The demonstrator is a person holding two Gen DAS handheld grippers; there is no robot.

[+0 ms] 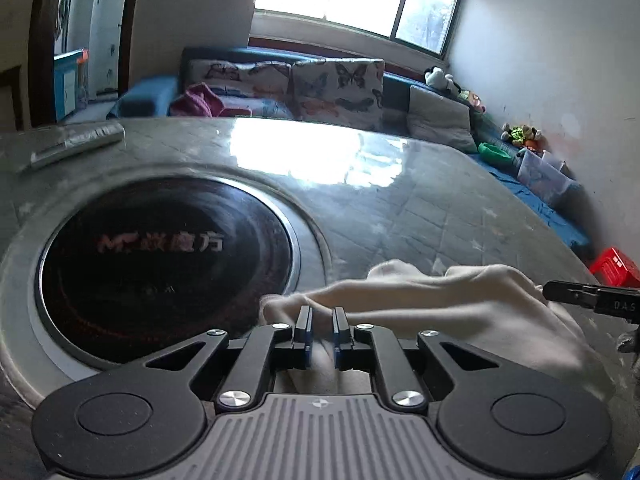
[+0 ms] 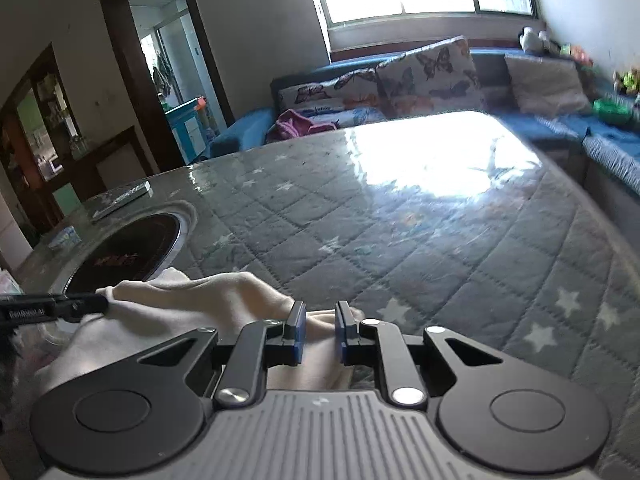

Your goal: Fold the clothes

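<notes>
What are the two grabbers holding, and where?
Both hold the cream cloth. The left gripper pinches one end of its bunched top edge, the right gripper the other end.

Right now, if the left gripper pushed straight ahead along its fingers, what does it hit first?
The left gripper is already shut on the cream garment, so cloth comes first. Past it, probably the quilted table cover just right of the round black cooktop; depth is unclear.

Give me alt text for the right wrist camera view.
The right gripper pinches a cream garment on a quilted, star-patterned table cover. The left gripper holds its other end, beside a round black cooktop.
</notes>
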